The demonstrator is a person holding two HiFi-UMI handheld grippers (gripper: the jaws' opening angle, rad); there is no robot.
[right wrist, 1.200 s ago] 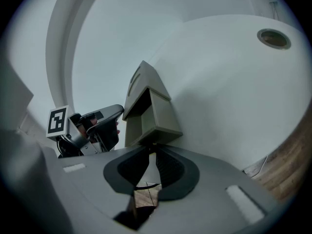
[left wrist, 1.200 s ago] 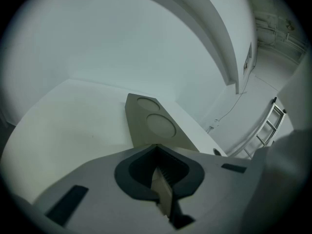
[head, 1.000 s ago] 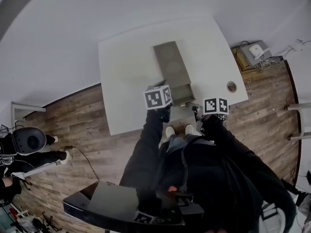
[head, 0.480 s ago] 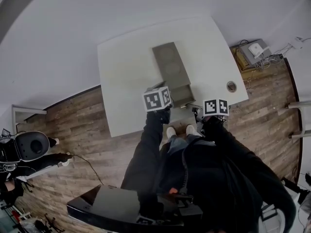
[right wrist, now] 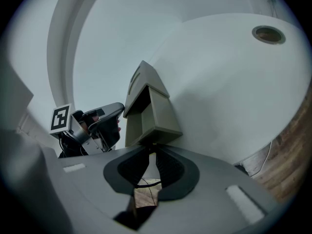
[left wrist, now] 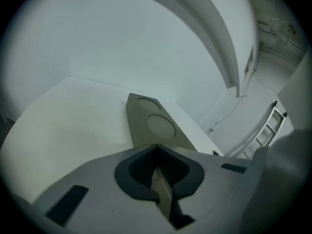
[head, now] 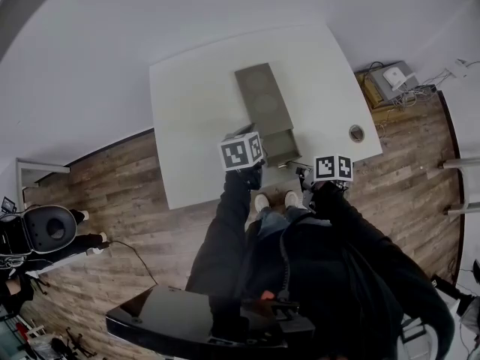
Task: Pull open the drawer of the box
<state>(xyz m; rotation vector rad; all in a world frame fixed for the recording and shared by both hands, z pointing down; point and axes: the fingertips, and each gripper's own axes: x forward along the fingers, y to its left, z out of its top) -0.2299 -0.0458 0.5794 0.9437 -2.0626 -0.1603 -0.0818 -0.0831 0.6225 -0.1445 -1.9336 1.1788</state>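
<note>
The box (head: 262,100) lay lengthways on the white table (head: 187,126), running from far to near. Its drawer (head: 281,147) stood out from the near end, already a good way open.

I judged the box light: thin, stiff panels, likely hollow, on a smooth top where it would slide toward me as soon as the drawer dragged. It needed bracing, and the drawer wanted a straight pull along the box's length, since a skewed pull could jam so shallow a tray. The drawer's front lip looked like the only sensible hold. The surface seemed hard and a little slick, so I wanted a firm pinch low on that lip.

My left gripper (left wrist: 157,162) was clamped on a thin olive panel at the box's near left side. I could not tell whether that panel was the box's own wall or the drawer's side. Two round recesses in the box top showed beyond it.

My right gripper (right wrist: 152,152) sat at the drawer's front, near and to the right. Its jaws were narrowed, with the tips meeting the drawer's lower front edge. I read that as a pinch on the lip, though floor showed through the gap behind the tips.

Both grippers slanted moderately downward and away from me, with my arms reaching over the near table edge.
</note>
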